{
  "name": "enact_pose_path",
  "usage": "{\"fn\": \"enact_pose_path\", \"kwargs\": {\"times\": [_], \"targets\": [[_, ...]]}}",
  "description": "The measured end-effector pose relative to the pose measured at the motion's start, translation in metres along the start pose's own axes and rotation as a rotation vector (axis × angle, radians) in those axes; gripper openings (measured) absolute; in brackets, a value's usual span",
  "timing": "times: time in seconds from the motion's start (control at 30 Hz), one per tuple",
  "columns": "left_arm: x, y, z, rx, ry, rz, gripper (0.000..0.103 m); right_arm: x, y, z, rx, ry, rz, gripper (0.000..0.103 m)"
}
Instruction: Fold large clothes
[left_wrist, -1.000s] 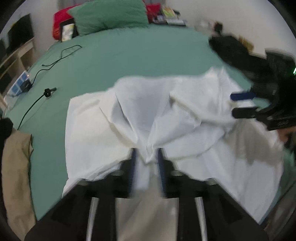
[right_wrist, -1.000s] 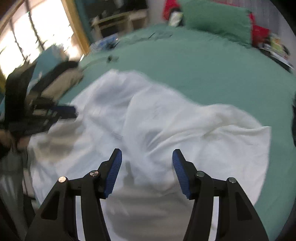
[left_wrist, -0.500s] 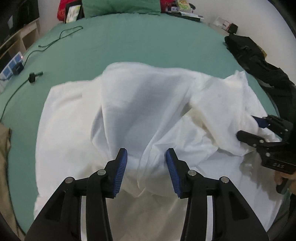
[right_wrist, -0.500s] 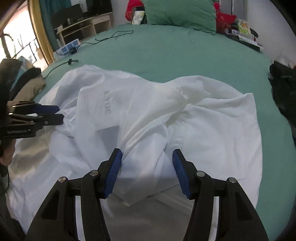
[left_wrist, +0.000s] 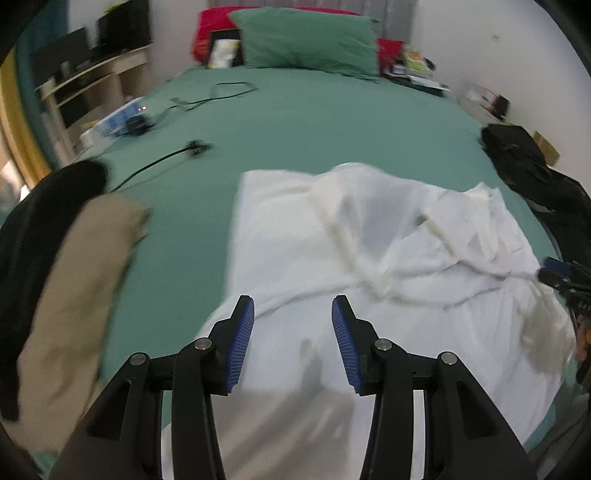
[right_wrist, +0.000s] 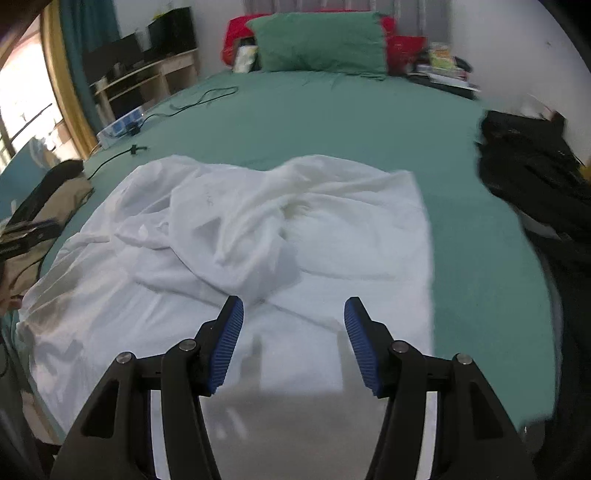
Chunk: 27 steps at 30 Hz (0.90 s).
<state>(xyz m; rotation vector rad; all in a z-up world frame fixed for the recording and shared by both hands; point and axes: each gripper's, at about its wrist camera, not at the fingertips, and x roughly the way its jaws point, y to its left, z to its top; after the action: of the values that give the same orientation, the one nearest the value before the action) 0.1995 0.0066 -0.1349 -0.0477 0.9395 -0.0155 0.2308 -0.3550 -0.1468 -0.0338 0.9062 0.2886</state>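
White garment spread but rumpled on the green bed, both sets of jaws released: folding barely begun.

The white garment (right_wrist: 258, 236) lies mid-frame on the bed (right_wrist: 332, 118), its right edge fairly straight while a loose bunched fold heaps across the centre; no tidy fold shows yet, so smoothing and all folds look left to do. The left gripper (left_wrist: 293, 339) has just been opening and holds nothing; the right gripper (right_wrist: 293, 343) hangs open over the near hem. Open sheet lies toward the top of the frame; dark clothes (right_wrist: 528, 173) crowd the right edge, a tan garment (left_wrist: 74, 295) the left.
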Motion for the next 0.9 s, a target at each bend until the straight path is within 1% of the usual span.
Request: {"fn": "enact_pose_path", "kwargs": {"times": [0.1,0.23,0.37,0.47,0.57,0.63,0.73,0.83,0.9], "targets": [[-0.018,0.025,-0.018,-0.035,0.004,0.028,0.046,-0.013,-0.013,-0.017,0.066,0.004,-0.021,0.057],[-0.030,0.058,-0.050,-0.060,0.024,0.085,0.047,-0.034,-0.042,-0.048,0.130,0.022,-0.101,0.057],[-0.031,0.076,-0.076,-0.093,0.061,0.073,0.046,-0.051,-0.075,-0.081,0.254,0.059,-0.152,0.057],[-0.025,0.083,-0.091,-0.114,0.082,0.054,0.047,-0.064,-0.086,-0.095,0.299,0.060,-0.178,0.057],[-0.011,0.086,-0.103,-0.133,0.137,0.067,0.047,-0.068,-0.091,-0.104,0.319,0.069,-0.184,0.057],[-0.002,0.085,-0.111,-0.134,0.183,0.041,0.047,-0.067,-0.091,-0.110,0.328,0.088,-0.181,0.057],[-0.005,0.088,-0.118,-0.147,0.155,0.028,0.048,-0.065,-0.091,-0.117,0.341,0.112,-0.177,0.058],[-0.009,0.088,-0.122,-0.171,0.145,0.042,0.048,-0.059,-0.097,-0.128,0.385,0.147,-0.136,0.059],[-0.013,0.086,-0.126,-0.168,0.140,0.048,0.051,-0.060,-0.093,-0.131,0.382,0.144,-0.138,0.059]]}}
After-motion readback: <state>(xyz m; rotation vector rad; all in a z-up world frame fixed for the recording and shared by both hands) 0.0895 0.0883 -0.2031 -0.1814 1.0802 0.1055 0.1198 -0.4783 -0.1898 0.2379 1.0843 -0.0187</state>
